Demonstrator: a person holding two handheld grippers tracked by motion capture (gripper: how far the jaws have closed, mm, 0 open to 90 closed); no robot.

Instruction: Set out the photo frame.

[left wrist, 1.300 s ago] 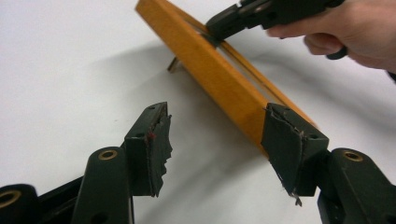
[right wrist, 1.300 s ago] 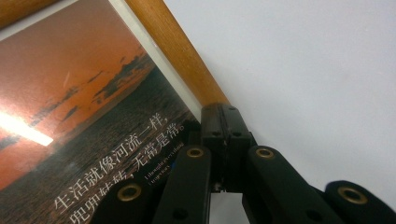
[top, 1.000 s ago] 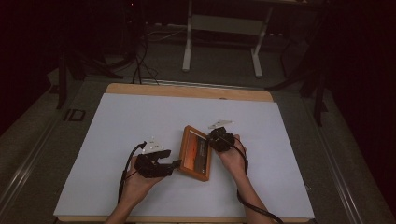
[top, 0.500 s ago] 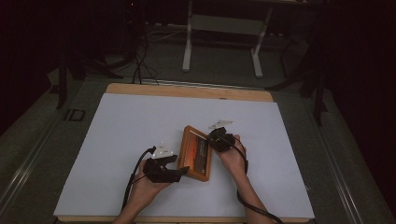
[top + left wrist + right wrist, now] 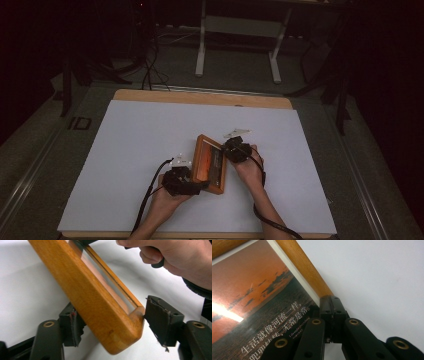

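Wooden picture frame [image 5: 210, 164], tabletop [image 5: 135, 145] centre: right gripper [image 5: 331, 305] clamps its right edge, steadying; left gripper [image 5: 110, 322] fingers spread, straddling near corner.

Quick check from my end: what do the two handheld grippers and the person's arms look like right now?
Both grippers, left gripper and right gripper, are black with brass-coloured rivets on the linkages; a grey three-cornered plate tops each and a black cable trails from each. The left pads look frayed. Forearms are bare.
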